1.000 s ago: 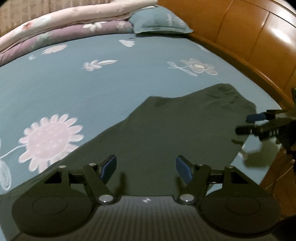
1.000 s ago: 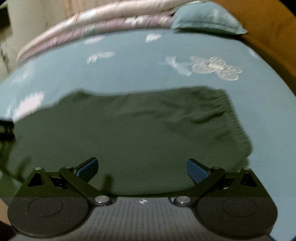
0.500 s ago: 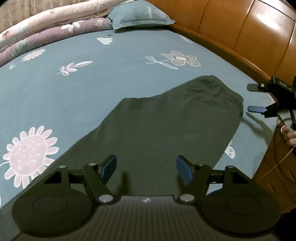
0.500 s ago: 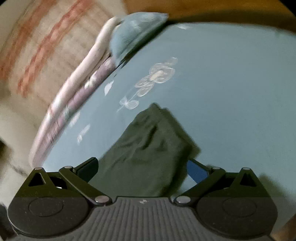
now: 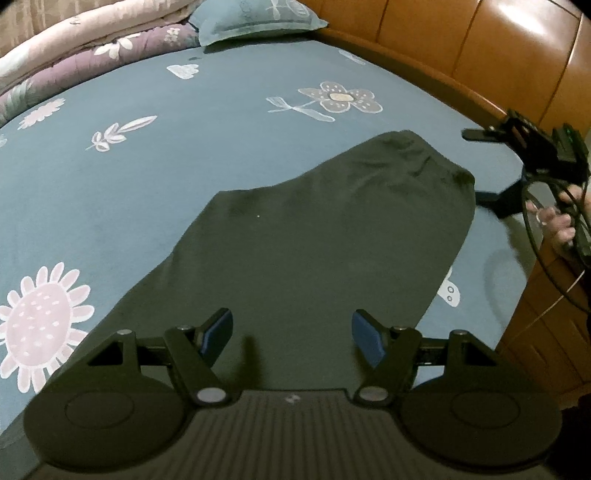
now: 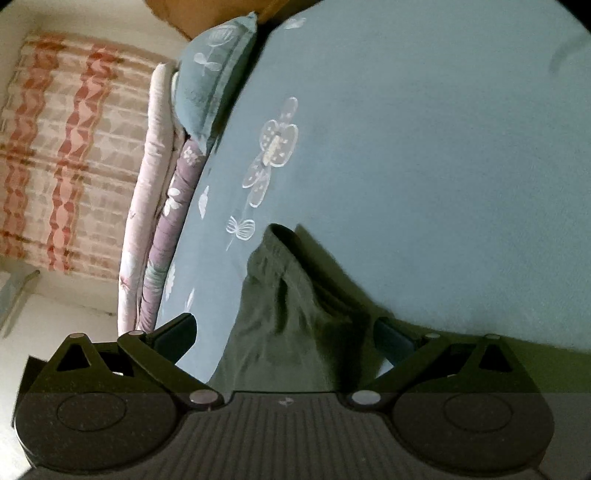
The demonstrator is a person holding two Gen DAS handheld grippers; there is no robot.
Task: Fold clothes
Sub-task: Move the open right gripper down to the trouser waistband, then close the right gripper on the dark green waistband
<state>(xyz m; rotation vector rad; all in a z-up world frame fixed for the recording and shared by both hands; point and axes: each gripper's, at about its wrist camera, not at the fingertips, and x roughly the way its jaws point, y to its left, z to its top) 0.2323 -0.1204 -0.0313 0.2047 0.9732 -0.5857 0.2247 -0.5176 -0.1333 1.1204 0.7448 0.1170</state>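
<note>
A dark green garment (image 5: 317, 254) lies flat on the blue flowered bedsheet (image 5: 147, 177). My left gripper (image 5: 291, 336) hovers open over the garment's near end, with nothing between its blue pads. In the left wrist view my right gripper (image 5: 484, 166) is at the right bed edge, held by a hand (image 5: 557, 221) and turned on its side, one finger above the other. In the right wrist view the right gripper (image 6: 284, 336) is open, and the garment's gathered end (image 6: 280, 295) lies between its fingers without being pinched.
A blue pillow (image 5: 255, 18) and folded pink and purple quilts (image 5: 81, 48) lie at the far end of the bed. A wooden bed frame (image 5: 461, 48) runs along the right side. A patterned curtain (image 6: 55, 155) hangs behind the quilts.
The right gripper has rolled onto its side and come down to the garment's right end. The left gripper drifted a little over the near end, still open.
</note>
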